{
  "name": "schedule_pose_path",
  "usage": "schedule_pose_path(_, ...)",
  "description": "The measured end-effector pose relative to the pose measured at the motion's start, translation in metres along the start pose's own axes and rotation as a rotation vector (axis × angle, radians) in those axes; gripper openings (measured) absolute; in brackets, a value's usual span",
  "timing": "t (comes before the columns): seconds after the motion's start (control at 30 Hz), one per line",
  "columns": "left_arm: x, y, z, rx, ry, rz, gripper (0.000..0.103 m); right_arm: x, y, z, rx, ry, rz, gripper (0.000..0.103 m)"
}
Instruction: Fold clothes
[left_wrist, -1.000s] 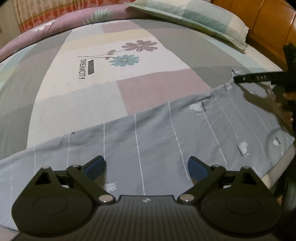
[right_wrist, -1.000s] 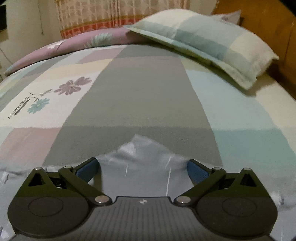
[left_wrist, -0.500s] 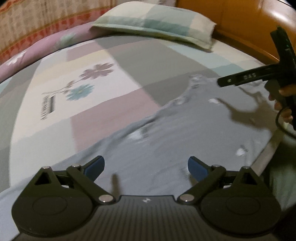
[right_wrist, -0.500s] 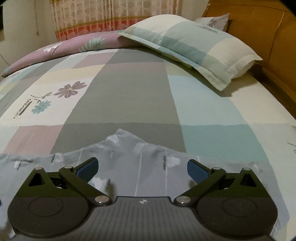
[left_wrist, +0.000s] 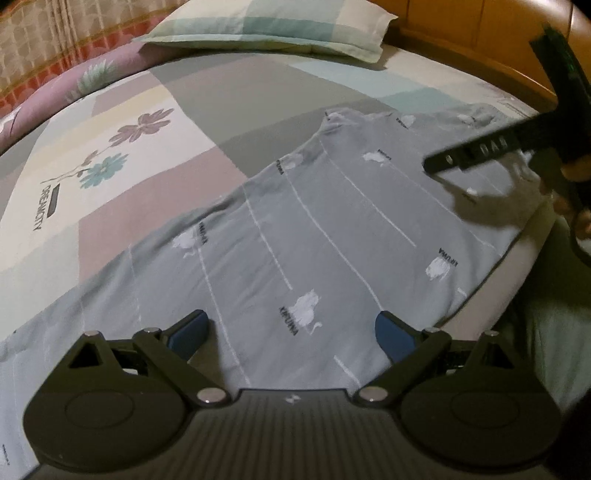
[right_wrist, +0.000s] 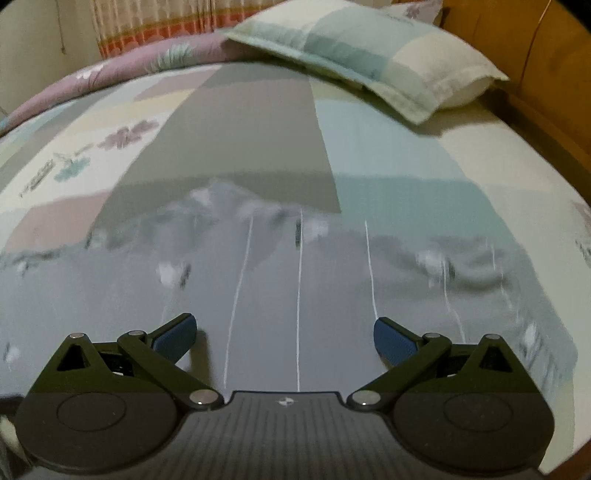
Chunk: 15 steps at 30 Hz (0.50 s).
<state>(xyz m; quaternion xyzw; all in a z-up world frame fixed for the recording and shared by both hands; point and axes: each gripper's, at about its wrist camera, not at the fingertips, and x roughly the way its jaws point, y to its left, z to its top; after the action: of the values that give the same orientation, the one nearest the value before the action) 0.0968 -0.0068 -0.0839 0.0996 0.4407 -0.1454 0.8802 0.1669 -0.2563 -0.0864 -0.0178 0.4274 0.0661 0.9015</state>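
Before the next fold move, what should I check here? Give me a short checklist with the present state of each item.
1. Left gripper open and empty: ok.
2. Right gripper open and empty: ok.
3. Grey garment spread out on the bed: ok.
4. Far edge of the garment smooth: not ok, it is rumpled in the right wrist view.
5. Pillow apart from the garment: ok.
6. Near edge of the garment fully on the bed: cannot tell, the grippers hide it.
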Motion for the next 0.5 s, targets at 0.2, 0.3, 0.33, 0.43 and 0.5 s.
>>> schedule_pose_path(0.2,-0.007,0.006,-0.006,-0.005,0.014,-0.006,0.097,-0.024,-0.002,-0.034,-0.063,-0.035,0.025,0.103)
schedule_pose_path(0.3,-0.012,0.006,0.000,0.011,0.001,-0.006,0.097,-0.036,-0.007,-0.032,-0.079,-0.054,0.022,0.103)
schedule_pose_path(0.33,-0.013,0.006,0.004,0.017,-0.011,-0.006,0.097,-0.040,-0.010,-0.030,-0.075,-0.075,0.015,0.103)
schedule_pose_path(0.43,-0.010,0.004,0.014,0.015,-0.034,-0.023,0.097,-0.049,-0.025,-0.018,-0.043,-0.133,-0.036,0.103)
schedule_pose_path(0.5,-0.005,0.002,0.018,0.018,-0.037,-0.030,0.097,-0.047,-0.037,-0.013,-0.018,-0.139,-0.059,0.103)
